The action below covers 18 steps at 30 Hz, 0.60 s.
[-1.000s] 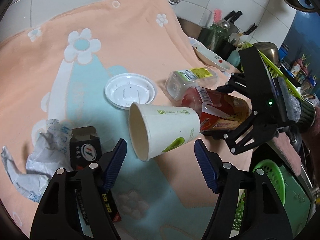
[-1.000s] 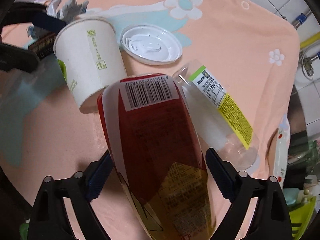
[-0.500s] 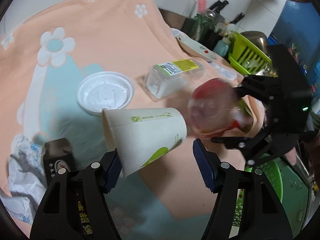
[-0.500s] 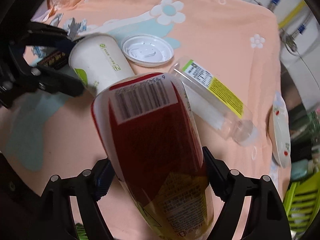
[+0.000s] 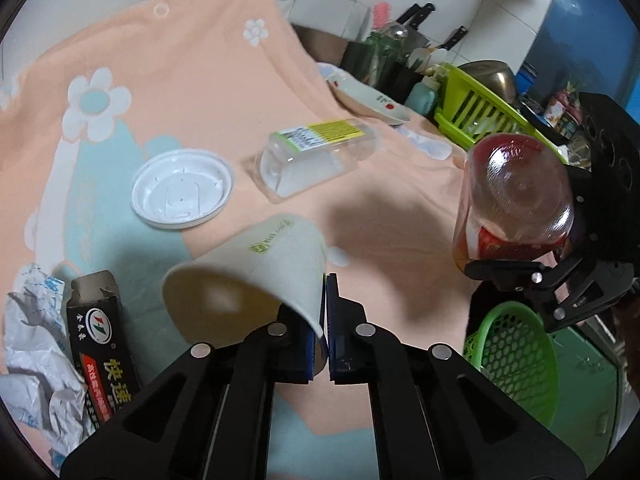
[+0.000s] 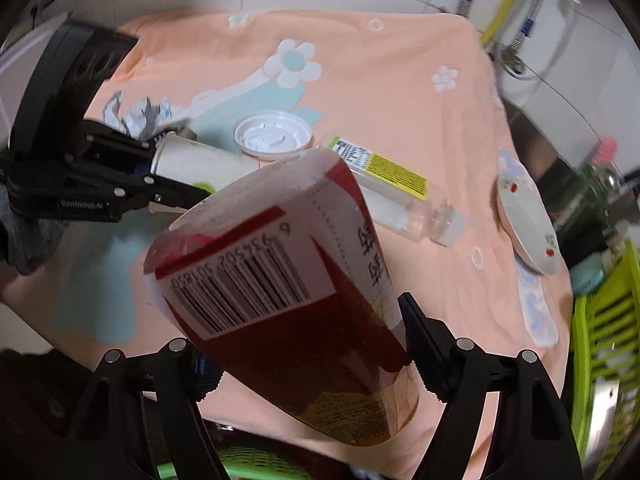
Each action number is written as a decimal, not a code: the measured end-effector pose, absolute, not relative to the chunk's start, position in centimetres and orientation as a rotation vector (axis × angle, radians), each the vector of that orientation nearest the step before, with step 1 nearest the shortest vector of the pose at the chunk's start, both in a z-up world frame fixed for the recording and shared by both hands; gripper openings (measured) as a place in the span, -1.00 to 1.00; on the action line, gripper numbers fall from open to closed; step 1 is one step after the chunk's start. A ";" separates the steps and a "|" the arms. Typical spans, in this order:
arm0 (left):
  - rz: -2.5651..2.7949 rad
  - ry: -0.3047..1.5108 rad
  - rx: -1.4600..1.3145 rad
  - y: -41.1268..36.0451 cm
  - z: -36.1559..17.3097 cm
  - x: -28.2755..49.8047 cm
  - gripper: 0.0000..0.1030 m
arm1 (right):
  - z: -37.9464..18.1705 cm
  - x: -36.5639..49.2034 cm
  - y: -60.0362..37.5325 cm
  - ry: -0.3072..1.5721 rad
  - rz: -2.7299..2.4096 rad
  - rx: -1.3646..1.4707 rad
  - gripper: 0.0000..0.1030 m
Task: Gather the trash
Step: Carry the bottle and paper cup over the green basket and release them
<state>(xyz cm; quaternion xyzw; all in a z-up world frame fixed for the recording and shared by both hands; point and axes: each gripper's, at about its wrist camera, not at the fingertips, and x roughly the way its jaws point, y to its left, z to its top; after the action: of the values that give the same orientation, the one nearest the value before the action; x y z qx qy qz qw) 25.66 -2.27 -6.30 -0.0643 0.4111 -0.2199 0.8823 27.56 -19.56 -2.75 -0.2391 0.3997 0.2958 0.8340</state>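
Note:
My left gripper (image 5: 325, 292) is shut, pinching the wall of a white paper cup (image 5: 248, 276) at its rim; the cup is tipped with its mouth toward the camera. The right gripper (image 6: 308, 340) grips a red-labelled bottle (image 6: 280, 292) of brown liquid, jaws still closing on its sides, and holds it up off the cloth. In the left wrist view that bottle (image 5: 516, 200) hangs at the right, above a green mesh basket (image 5: 516, 352). A white lid (image 5: 182, 188), a clear empty bottle (image 5: 316, 156), a black carton (image 5: 98, 340) and crumpled paper (image 5: 32, 344) lie on the peach cloth (image 5: 180, 80).
A white plate (image 5: 368, 98) sits at the cloth's far right edge. Beyond it stand a green dish rack (image 5: 480, 108), knives and jars. White tiled wall and pipes run behind the cloth.
The left jaws went from wide open around the cup to shut on its wall, and the cup tilted. The right gripper lifted the red bottle off the cloth and rolled it.

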 end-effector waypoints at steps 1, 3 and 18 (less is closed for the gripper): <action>-0.463 0.849 -0.132 -2.4 -6.0 25.3 -0.96 | -2.4 27.0 -19.8 0.839 0.620 -0.495 0.44; -0.466 0.835 -0.128 -2.7 -5.4 24.7 -0.96 | -1.9 26.2 -20.2 0.825 0.609 -0.476 0.44; -0.626 0.767 -0.114 -7.2 -1.9 17.7 -0.96 | -0.7 17.0 -26.7 0.874 0.466 -0.295 0.44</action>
<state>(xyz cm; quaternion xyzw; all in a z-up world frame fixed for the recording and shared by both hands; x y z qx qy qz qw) 17.69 -7.24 -1.90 -0.0548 0.3678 -0.3000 0.8785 17.00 -26.74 -0.73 -0.1413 0.4177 0.2227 0.8694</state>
